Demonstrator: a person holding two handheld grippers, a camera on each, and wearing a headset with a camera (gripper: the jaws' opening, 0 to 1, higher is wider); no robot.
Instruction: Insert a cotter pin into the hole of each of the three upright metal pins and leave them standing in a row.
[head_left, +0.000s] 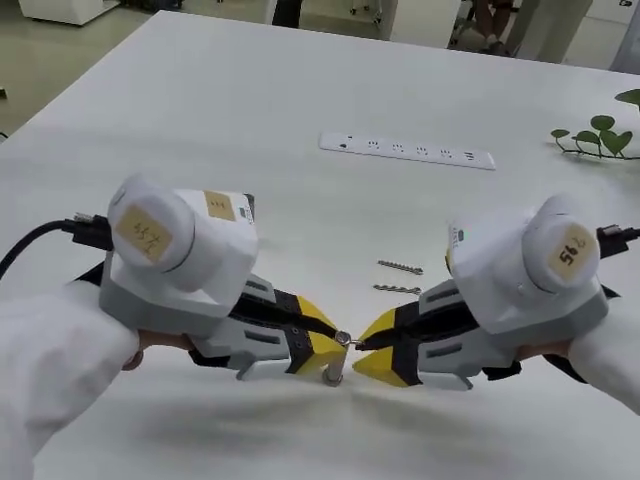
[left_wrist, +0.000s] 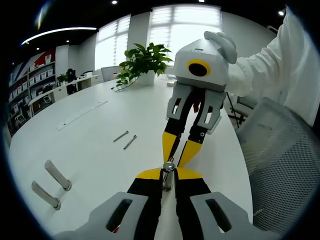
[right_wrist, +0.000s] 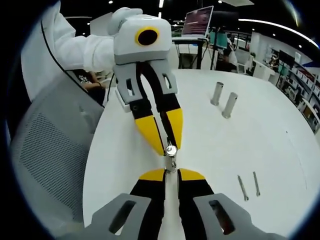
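Note:
An upright metal pin (head_left: 334, 372) stands at the near table edge with my left gripper (head_left: 335, 350) shut on it; it sits between that gripper's yellow tips (left_wrist: 168, 174) in the left gripper view. My right gripper (head_left: 368, 350) faces it tip to tip, shut on a thin cotter pin (head_left: 352, 343) whose end touches the pin's top (right_wrist: 171, 151). Two more metal pins (right_wrist: 217, 93) (right_wrist: 229, 105) stand apart on the table. Two loose cotter pins (head_left: 400, 267) (head_left: 397, 289) lie beyond the grippers.
A white power strip (head_left: 407, 150) lies across the middle of the white table (head_left: 200, 120). A potted plant (left_wrist: 142, 60) stands at the far right corner. A grey mesh chair (right_wrist: 45, 150) is at the table's near edge.

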